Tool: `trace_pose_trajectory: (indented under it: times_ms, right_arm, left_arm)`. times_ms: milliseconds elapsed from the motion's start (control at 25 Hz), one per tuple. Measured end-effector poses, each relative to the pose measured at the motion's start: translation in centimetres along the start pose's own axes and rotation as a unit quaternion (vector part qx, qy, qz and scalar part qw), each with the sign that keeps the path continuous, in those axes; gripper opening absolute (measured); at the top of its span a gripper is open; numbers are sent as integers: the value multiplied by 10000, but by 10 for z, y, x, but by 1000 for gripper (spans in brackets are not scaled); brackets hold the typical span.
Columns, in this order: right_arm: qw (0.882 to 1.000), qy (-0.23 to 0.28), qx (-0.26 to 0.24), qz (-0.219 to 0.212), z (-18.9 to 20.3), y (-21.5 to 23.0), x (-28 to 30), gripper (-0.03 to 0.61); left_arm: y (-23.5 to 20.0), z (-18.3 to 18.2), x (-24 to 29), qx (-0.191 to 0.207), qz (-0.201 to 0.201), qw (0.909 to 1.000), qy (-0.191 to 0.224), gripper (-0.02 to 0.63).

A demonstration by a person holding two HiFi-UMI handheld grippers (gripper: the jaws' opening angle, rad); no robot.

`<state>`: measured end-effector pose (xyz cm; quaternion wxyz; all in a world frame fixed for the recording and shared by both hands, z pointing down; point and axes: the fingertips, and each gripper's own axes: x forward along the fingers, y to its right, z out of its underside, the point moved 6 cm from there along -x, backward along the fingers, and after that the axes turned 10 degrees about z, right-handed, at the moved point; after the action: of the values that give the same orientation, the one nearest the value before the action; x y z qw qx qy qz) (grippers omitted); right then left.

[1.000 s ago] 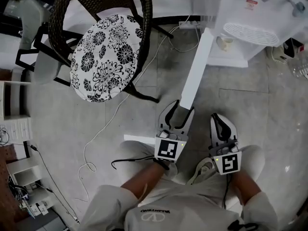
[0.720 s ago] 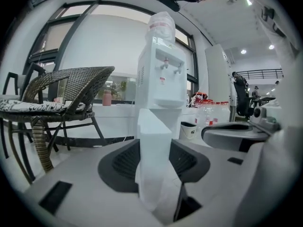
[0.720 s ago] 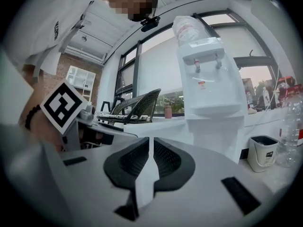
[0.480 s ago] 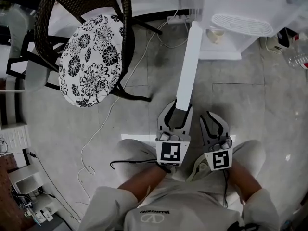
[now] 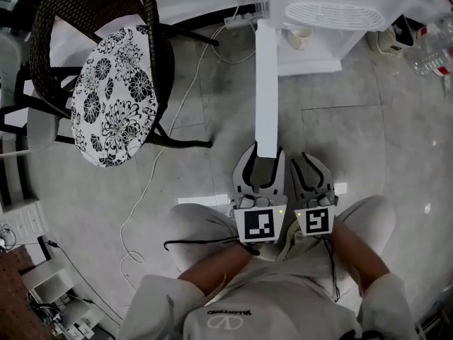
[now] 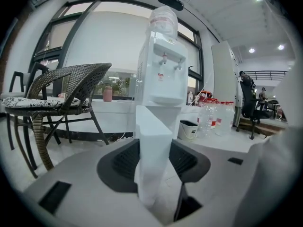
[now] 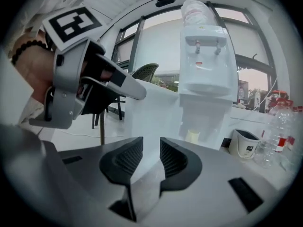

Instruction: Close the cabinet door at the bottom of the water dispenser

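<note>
left gripper (image 5: 265,153): a pale grey moulded shell with black ribbed pads. The pads are pressed on the two faces of the cabinet door's free end, which is pinched between them.
right gripper (image 5: 310,163): the same grey shell and ribbed black pads, held just beside the left one and clear of the door. Its jaws have just been opened further and are partly spread, with nothing between them.
cabinet door (image 5: 266,83): a flat, thick, smooth white slab with square edges. It is swung wide open, reaching from the cabinet's left side toward the person.
floor (image 5: 354,133): large matt grey tiles, faintly mottled.
cabinet (image 5: 311,66): an open white box at the foot of the dispenser. One small pale cup-like item (image 5: 298,38) is seen inside.
water dispenser (image 6: 158,79): boxy, of smooth white plastic, with two taps. A clear rounded bottle (image 6: 164,19) is seated on top.
chair (image 5: 152,55): dark woven wicker with a curved back. A round cushion (image 5: 112,94) printed with black-and-white flowers is laid on the seat. The chair is set well apart from the door.
bin (image 6: 189,129): small, white and dark-lined. Its contents cannot be seen.
clear bottles (image 6: 213,117): plastic, marked with red, clustered past the bin.
</note>
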<state>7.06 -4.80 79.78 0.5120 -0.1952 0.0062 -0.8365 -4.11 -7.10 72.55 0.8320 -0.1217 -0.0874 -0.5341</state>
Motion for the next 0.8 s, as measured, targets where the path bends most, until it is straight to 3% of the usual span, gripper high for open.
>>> trace_pose_trajectory:
  times_ms: [200,400,560,640,800]
  right_arm:
    - [9978,183,26,640,17,16,-2,101]
    - [9937,268,499,971,19,35,-7,100]
    - [9886,191,601,1368,30,48,-8,98]
    - [9878,185,629,1414,33,49,-6,98]
    - [9933,-63,325,1105,41,30,0,98]
  left_arm:
    - [19,-3,8,-79,111,9999,24,207]
    - [36,-1,14,111,735,9972,52,201]
    - [43,0,18,188,853,9962,38,209]
    - [46,1,20,198,871,9960,33,210]
    - [61,-1,31,218,1109,9936,88,203]
